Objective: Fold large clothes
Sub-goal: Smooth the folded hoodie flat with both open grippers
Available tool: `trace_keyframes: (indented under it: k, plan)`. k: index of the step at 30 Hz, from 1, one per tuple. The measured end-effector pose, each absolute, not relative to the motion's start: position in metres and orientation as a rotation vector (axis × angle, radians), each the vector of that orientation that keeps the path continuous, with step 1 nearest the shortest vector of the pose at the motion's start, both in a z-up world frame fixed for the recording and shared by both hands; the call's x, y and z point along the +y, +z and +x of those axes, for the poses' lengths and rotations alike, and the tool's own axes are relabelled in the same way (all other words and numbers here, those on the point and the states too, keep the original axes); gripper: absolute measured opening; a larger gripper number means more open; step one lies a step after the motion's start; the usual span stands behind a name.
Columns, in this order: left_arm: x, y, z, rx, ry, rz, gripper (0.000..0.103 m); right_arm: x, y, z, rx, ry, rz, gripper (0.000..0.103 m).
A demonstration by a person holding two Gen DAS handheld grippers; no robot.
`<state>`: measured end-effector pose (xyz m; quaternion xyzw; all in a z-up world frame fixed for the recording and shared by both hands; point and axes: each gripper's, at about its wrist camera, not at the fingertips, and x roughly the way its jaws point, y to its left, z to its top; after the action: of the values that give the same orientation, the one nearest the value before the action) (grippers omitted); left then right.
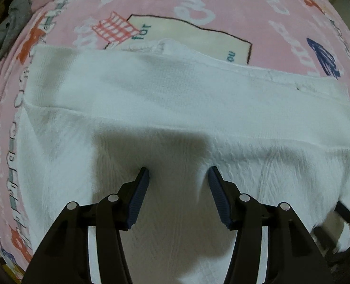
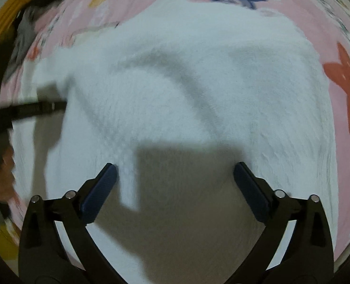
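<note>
Left wrist view shows your white garment point(image 1: 165, 99) spread flat on the pink blanket point(image 1: 222, 4), one band already folded over across it, likely to narrow it for the next fold. Your left gripper point(image 1: 178, 172) points down just over the cloth, jaws parted, nothing between them. Your right gripper point(image 2: 175, 168) hovers wider over the same garment, holding nothing. Grey clothes point(image 1: 11, 19) wait at the blanket's edge.
</note>
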<state>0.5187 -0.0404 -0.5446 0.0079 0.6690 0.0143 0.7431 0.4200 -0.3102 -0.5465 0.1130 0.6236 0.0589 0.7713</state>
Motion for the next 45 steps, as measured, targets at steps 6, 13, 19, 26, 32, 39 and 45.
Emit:
trace_keyframes:
  k: [6,13,19,26,32,39,45]
  plan:
    - [-0.01,-0.541,0.493,1.459,0.1,0.085,0.055,-0.312,-0.509,0.428,1.243,0.251,0.268,0.027]
    - [0.036,-0.542,0.474,1.471,0.145,0.013,0.06,-0.257,-0.521,0.481,1.282,0.378,0.155,0.026]
    - [0.036,-0.546,0.469,1.462,0.137,0.008,0.059,-0.232,-0.551,0.515,1.349,0.335,0.117,0.025]
    - [0.036,-0.548,0.468,1.461,0.122,0.018,0.06,-0.236,-0.562,0.555,1.359,0.22,0.199,0.017]
    - [0.031,-0.519,0.474,1.451,0.086,-0.065,0.045,-0.247,-0.532,0.525,1.27,0.275,0.178,0.017]
    - [-0.032,-0.467,0.502,1.364,-0.094,-0.107,0.045,-0.32,-0.473,0.406,1.08,0.182,0.328,0.017]
    - [-0.076,-0.507,0.558,1.461,-0.082,-0.072,0.027,-0.362,-0.472,0.288,1.106,0.079,0.503,0.017]
